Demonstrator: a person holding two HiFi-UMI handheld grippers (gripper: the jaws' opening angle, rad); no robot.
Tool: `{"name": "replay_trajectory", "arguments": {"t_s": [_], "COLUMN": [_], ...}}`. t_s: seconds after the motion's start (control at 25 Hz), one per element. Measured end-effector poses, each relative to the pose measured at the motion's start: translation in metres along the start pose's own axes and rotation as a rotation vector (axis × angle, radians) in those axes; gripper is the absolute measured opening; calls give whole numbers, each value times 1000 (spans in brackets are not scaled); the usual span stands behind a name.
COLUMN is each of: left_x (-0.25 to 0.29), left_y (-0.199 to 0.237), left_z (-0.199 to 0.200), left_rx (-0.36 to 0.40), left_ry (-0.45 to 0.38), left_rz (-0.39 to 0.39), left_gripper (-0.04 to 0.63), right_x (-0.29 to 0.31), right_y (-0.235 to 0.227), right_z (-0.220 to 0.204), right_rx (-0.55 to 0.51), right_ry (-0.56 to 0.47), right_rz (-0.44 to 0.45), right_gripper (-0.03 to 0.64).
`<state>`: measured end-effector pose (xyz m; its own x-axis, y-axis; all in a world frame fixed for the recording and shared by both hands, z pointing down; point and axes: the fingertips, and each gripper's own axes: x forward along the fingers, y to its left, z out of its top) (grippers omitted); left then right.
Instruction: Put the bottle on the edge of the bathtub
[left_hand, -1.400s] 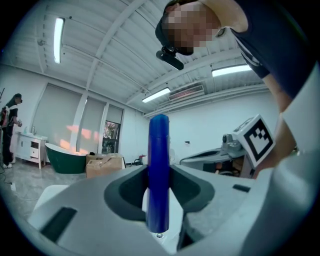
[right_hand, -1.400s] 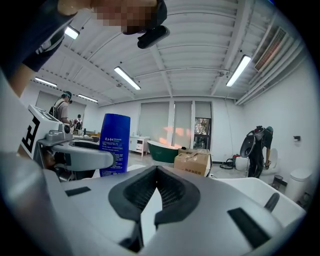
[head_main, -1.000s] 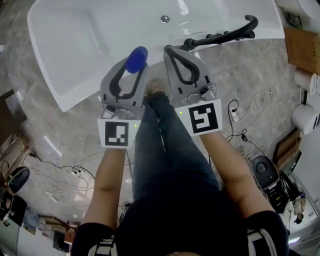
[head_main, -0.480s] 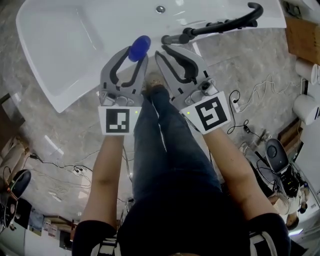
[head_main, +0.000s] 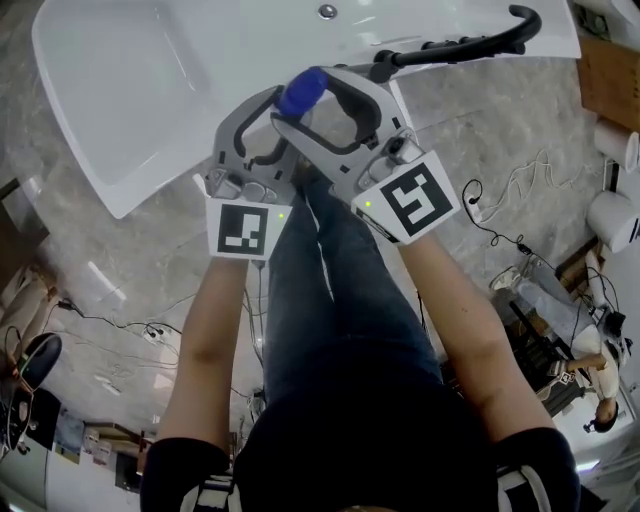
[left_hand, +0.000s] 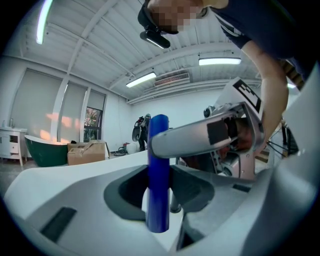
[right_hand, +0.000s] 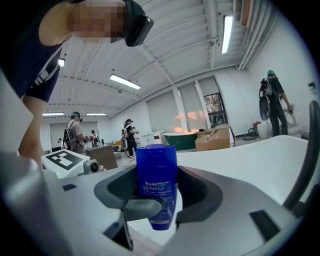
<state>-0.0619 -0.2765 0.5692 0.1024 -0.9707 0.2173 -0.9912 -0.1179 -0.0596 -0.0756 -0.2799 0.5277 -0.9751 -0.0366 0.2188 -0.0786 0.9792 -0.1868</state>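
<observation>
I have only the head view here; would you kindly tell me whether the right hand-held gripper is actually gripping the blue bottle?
Observer: No. In the right gripper view, the right hand-held gripper has just been opening its jaws. The blue bottle stands upright between them, with a jaw apart on either side.
Operator: Thank you. What holds it, then?
Observer: The left hand-held gripper. Its own view shows the bottle edge-on, clamped between its jaws.
Operator: Is the label visible anywhere?
Observer: Yes, the label, with pale print, faces the right gripper's camera.
</observation>
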Motion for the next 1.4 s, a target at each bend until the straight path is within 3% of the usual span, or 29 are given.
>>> {"name": "replay_trajectory", "arguments": {"t_s": [0.16,0.4,0.6,0.72,0.84,0.92,0.96,1.2,1.4], "left_x": [1,6,2,-8,-26,-38,-41,-46,-43], "left_y": [1,0,4,12,26,34,36,37,33], "left_z": [-10,-26,-44,-55,-66,-70,-71,-59,-54], "left_rx": [4,87,89,49,-62,-119,-135,-208,-226], "left_ry": [12,68,114,131,156,172,178,165,149], "left_rz": [-25,-78,-76,-30,74,133,146,171,164], "left_gripper": [138,141,144,144,124,0,0,0,0], "right_x": [5,11,15,14,13,14,15,20,22], "right_y": [1,-7,-17,-25,-31,-32,-32,-35,-36], "right_z": [-11,-35,-52,-64,-74,-78,-79,-79,-81], "right_rx": [-33,-79,-94,-82,-77,-81,-83,-96,-102], "right_ry": [37,101,128,135,138,140,140,122,107], "right_rz": [-20,-82,-125,-160,-192,-205,-211,-236,-241], "right_gripper": [258,255,253,253,253,253,253,253,253]}}
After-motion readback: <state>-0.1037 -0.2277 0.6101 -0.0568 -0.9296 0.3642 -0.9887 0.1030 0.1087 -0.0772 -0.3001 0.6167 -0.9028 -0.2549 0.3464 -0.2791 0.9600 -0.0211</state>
